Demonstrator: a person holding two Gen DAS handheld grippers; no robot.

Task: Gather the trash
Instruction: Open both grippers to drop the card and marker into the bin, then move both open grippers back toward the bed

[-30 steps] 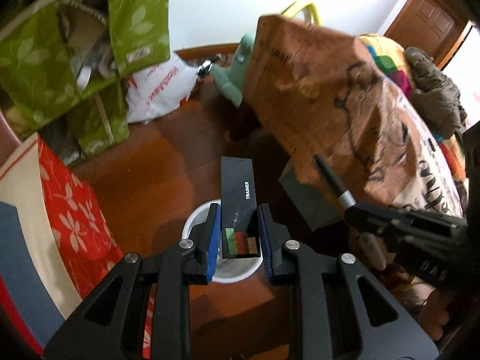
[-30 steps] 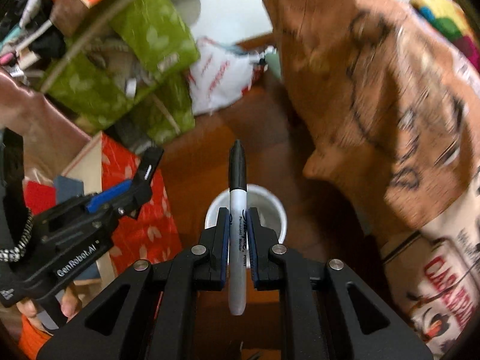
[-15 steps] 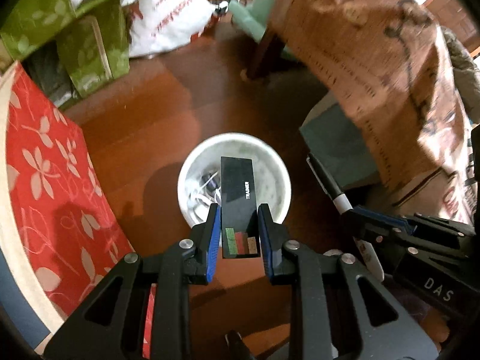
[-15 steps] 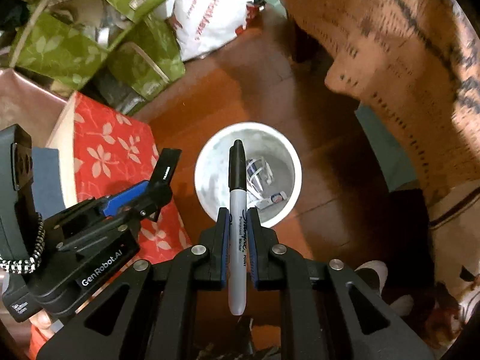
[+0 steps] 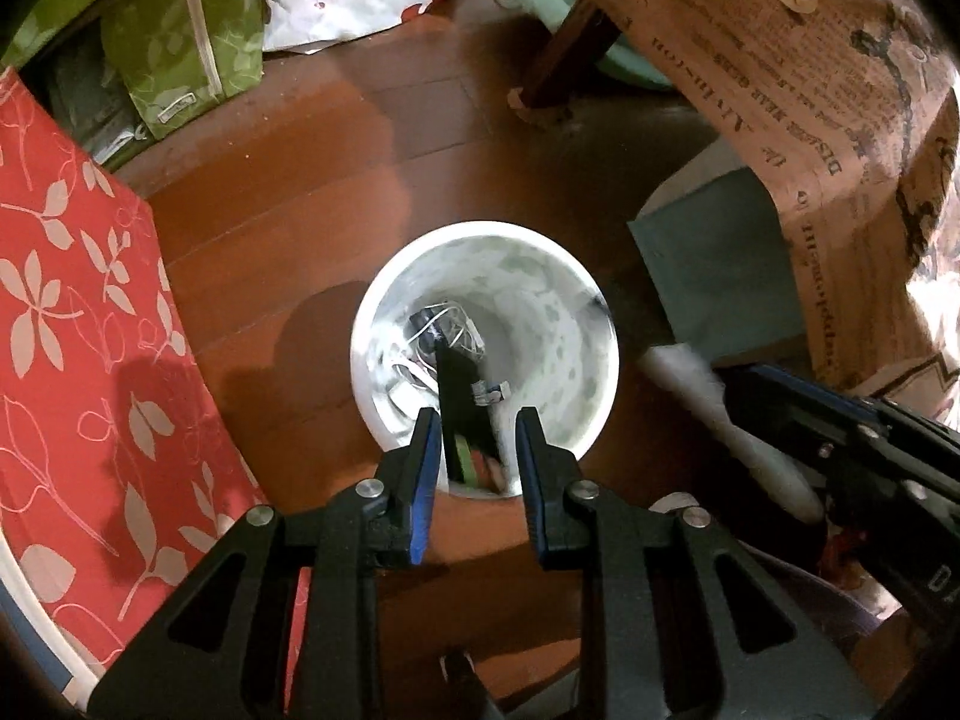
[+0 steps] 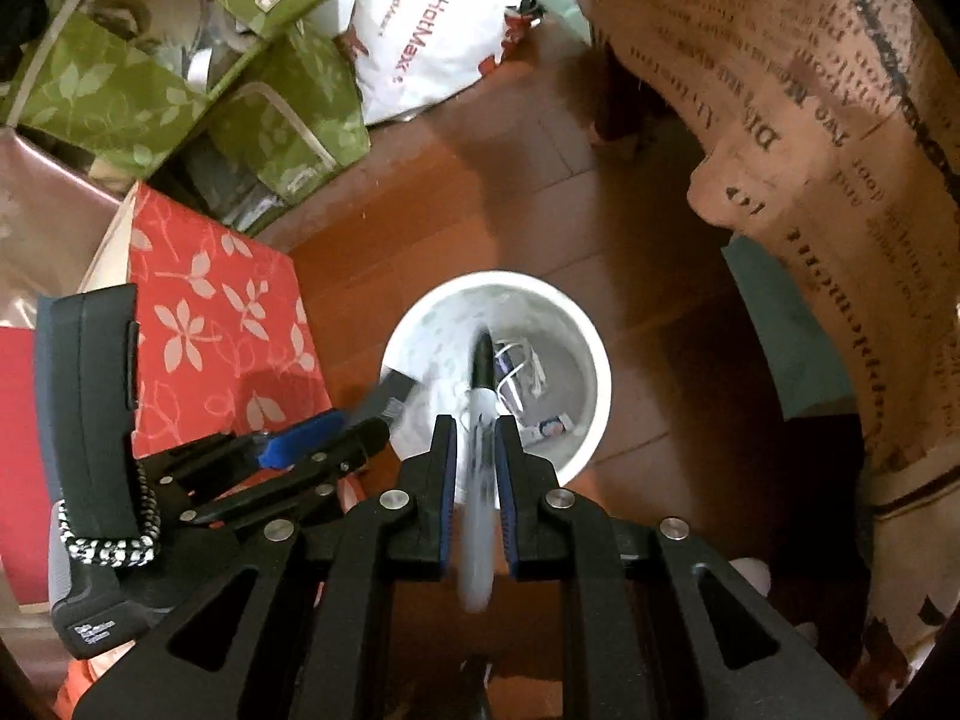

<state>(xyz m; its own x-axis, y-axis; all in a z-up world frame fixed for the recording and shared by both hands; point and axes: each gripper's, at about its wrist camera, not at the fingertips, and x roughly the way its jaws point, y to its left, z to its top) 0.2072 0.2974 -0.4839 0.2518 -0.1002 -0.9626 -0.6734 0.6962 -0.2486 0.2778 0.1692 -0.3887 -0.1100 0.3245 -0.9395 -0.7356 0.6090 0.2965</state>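
Both claws have descended since the earlier frames, and the white bin (image 5: 591, 300) now lies directly below their tips. The left claw (image 5: 474, 444) stands apart, the black box (image 5: 462, 402) tilted loose between its jaws over the bin. The right claw (image 6: 475, 450) is opening around the blurred marker (image 6: 480, 396), whose cap points into the bin among discarded scraps (image 6: 549, 426).

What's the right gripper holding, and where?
Nothing firmly: jaws of the right gripper are opening around mid-barrel of the marker; blurred, likely dropping toward the bin.
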